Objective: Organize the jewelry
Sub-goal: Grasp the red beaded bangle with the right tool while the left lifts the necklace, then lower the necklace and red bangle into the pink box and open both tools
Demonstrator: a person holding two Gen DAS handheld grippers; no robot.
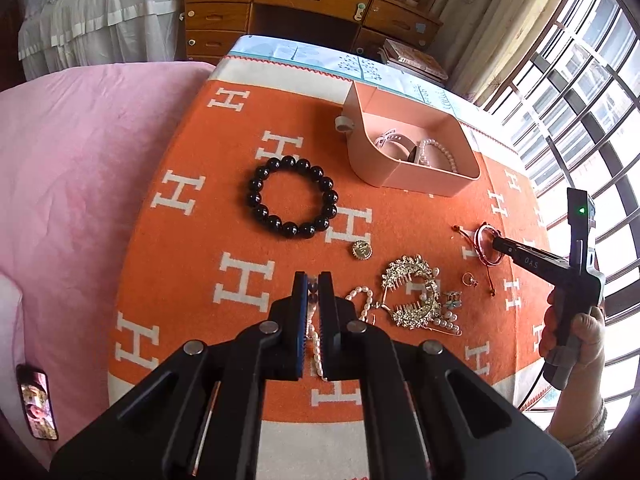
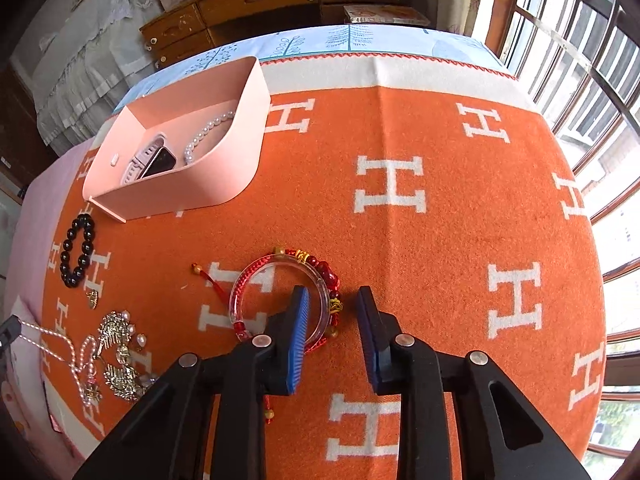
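Observation:
My left gripper [image 1: 313, 280] is shut on a pearl necklace [image 1: 316, 344] that trails between its fingers onto the orange blanket [image 1: 224, 208]. My right gripper [image 2: 332, 300] is open over a red cord bracelet with a clear bangle [image 2: 280, 300]; its left finger sits inside the ring. It also shows in the left wrist view [image 1: 496, 242]. A pink box [image 1: 412, 148] holds a watch and a pearl bracelet [image 2: 208, 132]. A black bead bracelet [image 1: 292, 196], a gold brooch [image 1: 361, 249], a gold comb [image 1: 412, 292] and a ring [image 1: 469, 279] lie loose.
The blanket covers a table beside a pink bed [image 1: 80, 160]. A phone [image 1: 38, 402] lies on the bed at the left. A wooden dresser [image 1: 304, 4] stands behind. Barred windows [image 1: 580, 80] are at the right.

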